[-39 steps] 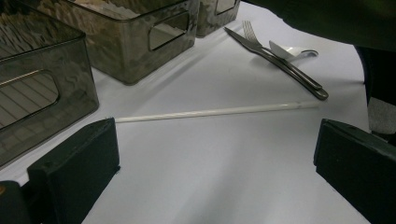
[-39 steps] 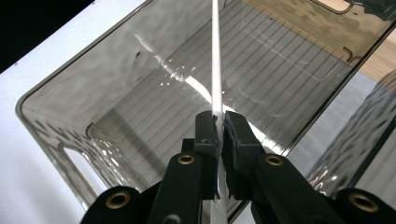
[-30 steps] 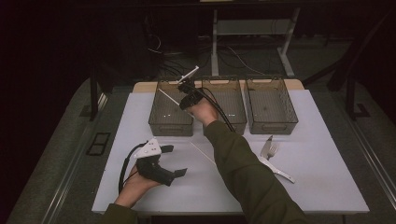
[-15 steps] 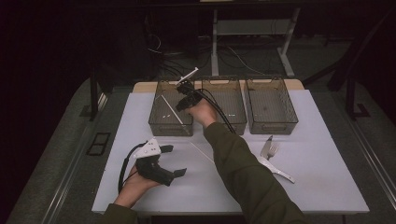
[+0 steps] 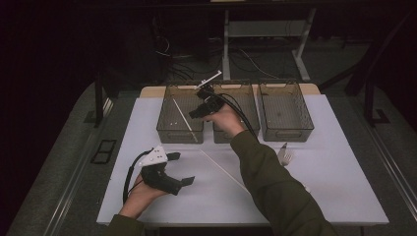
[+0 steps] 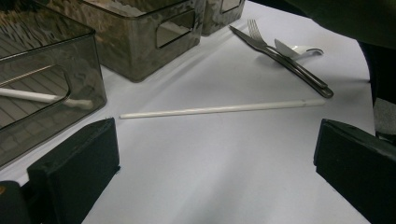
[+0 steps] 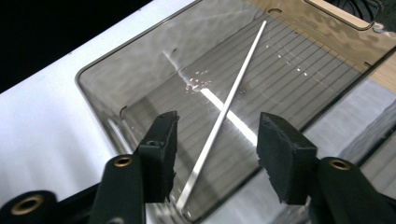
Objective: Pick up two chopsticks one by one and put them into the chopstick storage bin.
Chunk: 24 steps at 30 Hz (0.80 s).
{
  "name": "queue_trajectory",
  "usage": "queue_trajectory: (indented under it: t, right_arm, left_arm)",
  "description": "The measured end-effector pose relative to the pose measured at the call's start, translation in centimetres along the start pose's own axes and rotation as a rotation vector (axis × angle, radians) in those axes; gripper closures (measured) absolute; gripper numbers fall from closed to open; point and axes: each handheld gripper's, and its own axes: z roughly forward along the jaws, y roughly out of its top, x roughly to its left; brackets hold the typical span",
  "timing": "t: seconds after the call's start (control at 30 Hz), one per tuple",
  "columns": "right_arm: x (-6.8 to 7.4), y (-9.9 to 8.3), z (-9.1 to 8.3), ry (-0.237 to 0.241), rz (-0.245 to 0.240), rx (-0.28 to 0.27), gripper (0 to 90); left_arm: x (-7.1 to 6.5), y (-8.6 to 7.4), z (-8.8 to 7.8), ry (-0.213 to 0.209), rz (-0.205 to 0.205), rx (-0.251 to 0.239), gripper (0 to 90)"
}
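Right claw [image 7: 215, 144] has just been opening over the left bin [image 5: 169, 133], the chopstick [image 7: 226, 109] lying loose inside; best lift straight off without nudging it.

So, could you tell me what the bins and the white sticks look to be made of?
The bins: smoky translucent plastic, glossy; the ribbed floor shows through the walls. The stick in the bin and the stick on the table: slim, matte white, possibly plastic or paper; hard to tell.
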Motion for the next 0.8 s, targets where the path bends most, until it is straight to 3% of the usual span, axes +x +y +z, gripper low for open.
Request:
queue_trajectory:
  t: [0.33,0.5,0.8]
  right_arm:
    - [-0.5,-3.1,-3.7,0.045,-0.035,-0.027,43.5]
    - [-0.3,-5.2,-6.4,0.071,-0.057,-0.047,43.7]
    - [0.3,-8.3,-8.2,0.081,-0.076,-0.038,42.4]
  left_arm:
    - [0.1,-0.1,0.2,-0.001,0.003,0.014,0.0]
    - [0.0,-0.2,0.5,-0.008,-0.002,0.026,0.0]
    - [-0.3,-0.2,0.7,-0.013,-0.004,0.035,0.0]
